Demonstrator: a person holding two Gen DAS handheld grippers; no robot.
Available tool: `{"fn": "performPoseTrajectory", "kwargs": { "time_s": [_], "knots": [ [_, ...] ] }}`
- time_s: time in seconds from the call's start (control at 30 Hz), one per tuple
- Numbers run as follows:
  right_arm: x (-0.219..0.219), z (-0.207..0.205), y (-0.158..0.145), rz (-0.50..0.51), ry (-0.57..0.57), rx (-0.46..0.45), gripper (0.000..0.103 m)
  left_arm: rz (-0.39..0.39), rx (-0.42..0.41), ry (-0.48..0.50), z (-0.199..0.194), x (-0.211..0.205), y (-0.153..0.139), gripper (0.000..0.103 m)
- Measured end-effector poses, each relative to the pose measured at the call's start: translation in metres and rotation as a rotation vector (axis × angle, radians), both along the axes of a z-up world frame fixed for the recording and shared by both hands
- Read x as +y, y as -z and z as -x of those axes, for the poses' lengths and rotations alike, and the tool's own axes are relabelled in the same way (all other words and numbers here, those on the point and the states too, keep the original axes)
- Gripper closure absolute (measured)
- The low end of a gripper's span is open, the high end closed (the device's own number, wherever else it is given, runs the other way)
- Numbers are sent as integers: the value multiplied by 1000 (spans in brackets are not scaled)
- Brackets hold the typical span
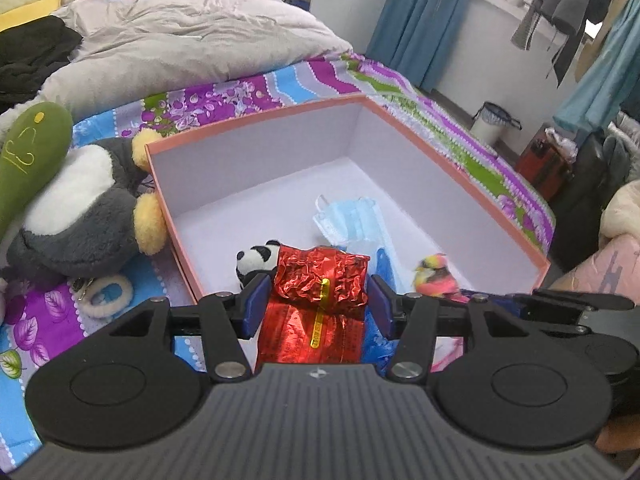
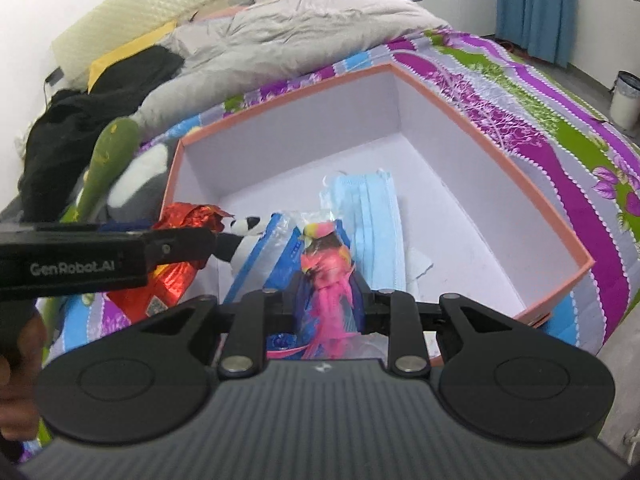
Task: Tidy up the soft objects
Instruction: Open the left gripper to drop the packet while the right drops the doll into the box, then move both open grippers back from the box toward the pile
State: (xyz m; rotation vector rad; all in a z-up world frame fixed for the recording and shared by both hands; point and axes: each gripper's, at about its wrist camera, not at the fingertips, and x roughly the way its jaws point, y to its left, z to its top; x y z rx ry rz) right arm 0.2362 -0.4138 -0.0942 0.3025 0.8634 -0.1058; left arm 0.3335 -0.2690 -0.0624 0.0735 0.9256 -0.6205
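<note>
black tongs (image 1: 318,306), blue pads (image 1: 256,306), ribbed grey body, silver screws, white "genrobot.ai" marking.

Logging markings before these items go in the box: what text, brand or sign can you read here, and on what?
"GenRobot.AI": white lettering on the side of the left tool, right wrist view.
Gold strip on the red foil packet: printed characters, too small to read.
Code patch on the foil packet: blurred.
Yellow stitched mark on the green plush: a doodle, no legible word.

Both wrist views close, angled down, sharing the box (image 1: 256,136) (image 2: 280,112)
</note>
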Motion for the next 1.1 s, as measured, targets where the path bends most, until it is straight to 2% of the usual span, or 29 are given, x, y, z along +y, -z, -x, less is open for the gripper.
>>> {"fn": "performPoseTrajectory", "kwargs": {
  "time_s": [0.07, 0.2, 0.37, 0.83, 1.1],
  "knots": [
    [0, -1, 0, -12, 0, 6, 62, -13, 8, 6, -1, -1, 4, 41],
    [6, 6, -6, 7, -7, -8, 62, -16, 4, 1, 4, 5, 3, 41],
    [12, 19, -19, 5, -14, -32, 62, 0, -24, 1, 19, 14, -13, 41],
    [48, 87, -65, 10, -41, -123, 62, 44, -118, -26, 106, 63, -74, 41],
    [76, 121, -81, 35, -75, -165, 62, 73, -151, -62, 153, 99, -92, 41]
  ]
}}
